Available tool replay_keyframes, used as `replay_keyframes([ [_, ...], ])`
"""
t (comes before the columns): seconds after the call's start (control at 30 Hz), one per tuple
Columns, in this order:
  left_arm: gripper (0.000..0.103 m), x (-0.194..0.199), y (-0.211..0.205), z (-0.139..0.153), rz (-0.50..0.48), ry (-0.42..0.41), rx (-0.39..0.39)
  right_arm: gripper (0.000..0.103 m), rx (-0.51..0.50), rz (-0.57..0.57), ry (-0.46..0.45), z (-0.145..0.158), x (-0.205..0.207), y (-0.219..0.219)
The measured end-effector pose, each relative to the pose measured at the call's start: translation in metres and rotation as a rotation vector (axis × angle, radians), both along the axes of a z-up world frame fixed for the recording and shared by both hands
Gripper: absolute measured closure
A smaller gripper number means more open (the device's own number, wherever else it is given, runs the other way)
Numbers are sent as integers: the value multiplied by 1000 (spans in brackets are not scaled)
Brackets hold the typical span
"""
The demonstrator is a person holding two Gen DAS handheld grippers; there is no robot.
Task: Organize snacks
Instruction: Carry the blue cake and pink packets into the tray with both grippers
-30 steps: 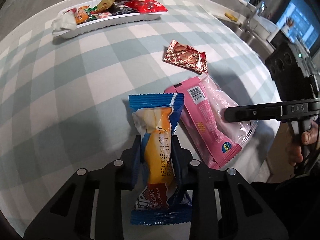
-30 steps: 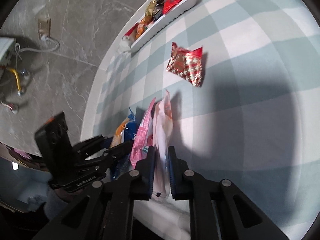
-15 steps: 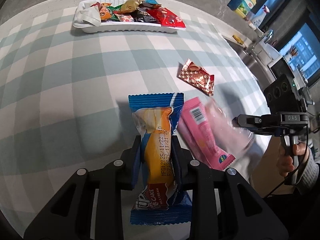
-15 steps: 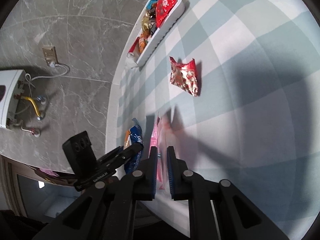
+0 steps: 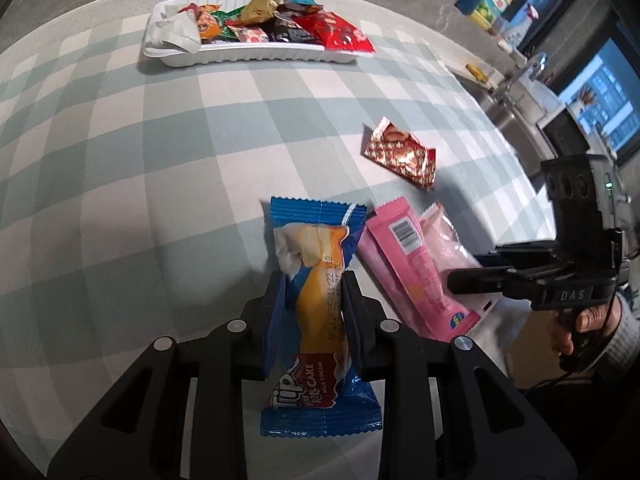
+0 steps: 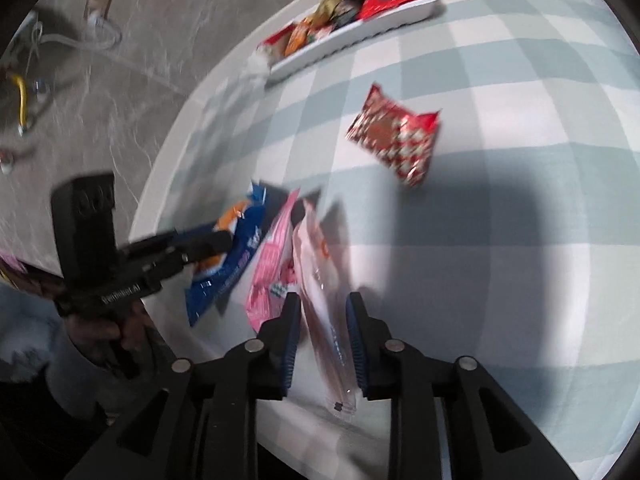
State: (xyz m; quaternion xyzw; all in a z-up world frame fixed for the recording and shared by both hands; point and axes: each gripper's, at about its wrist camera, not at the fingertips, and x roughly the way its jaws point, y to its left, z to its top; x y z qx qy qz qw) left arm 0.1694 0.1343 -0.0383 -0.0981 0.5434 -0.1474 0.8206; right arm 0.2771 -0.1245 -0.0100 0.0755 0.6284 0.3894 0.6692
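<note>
Left wrist view: we see left gripper (image 5: 313, 280) clamped on blue roll-cake packet (image 5: 316, 300), jaws pressing its sides, packet raised above checked tablecloth (image 5: 160, 152). Pink packet (image 5: 416, 268) lies just beside it. Red foil packet (image 5: 402, 154) lies farther out, apart. White tray (image 5: 248, 54) at far edge holds mixed snacks. Right wrist view: right gripper (image 6: 322, 316) jaws opening; pink packet's clear end (image 6: 328, 320) sits between them, pads no longer pressing.
</note>
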Motion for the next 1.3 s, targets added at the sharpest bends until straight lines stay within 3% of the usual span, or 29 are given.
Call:
replay_keyframes([
  [0.1, 77, -1, -11, -5, -40, 10, 63, 77, -50, 52, -54, 4, -4, 8],
  [0.13, 77, -2, -16, -7, -55, 13, 95, 83, -54, 57, -56, 3, -4, 9],
  [0.3, 77, -6, -34, -10, -129, -18, 193, 89, 39, -6, 56, -7, 2, -7],
  [0.5, 78, -1, -14, -11, -46, 19, 30, 89, 234, -154, 269, -27, 11, -37],
  [0.7, 78, 3, 8, -15, 48, 64, -158, 89, 383, -266, 407, -38, 16, -60],
  [1.0, 78, 12, 33, -13, 171, 78, -396, 89, 489, -322, 479, -35, 24, -63],
  [1.3, 78, 42, 62, 2, 260, 39, -515, 89, 537, -335, 479, -24, 62, -46],
])
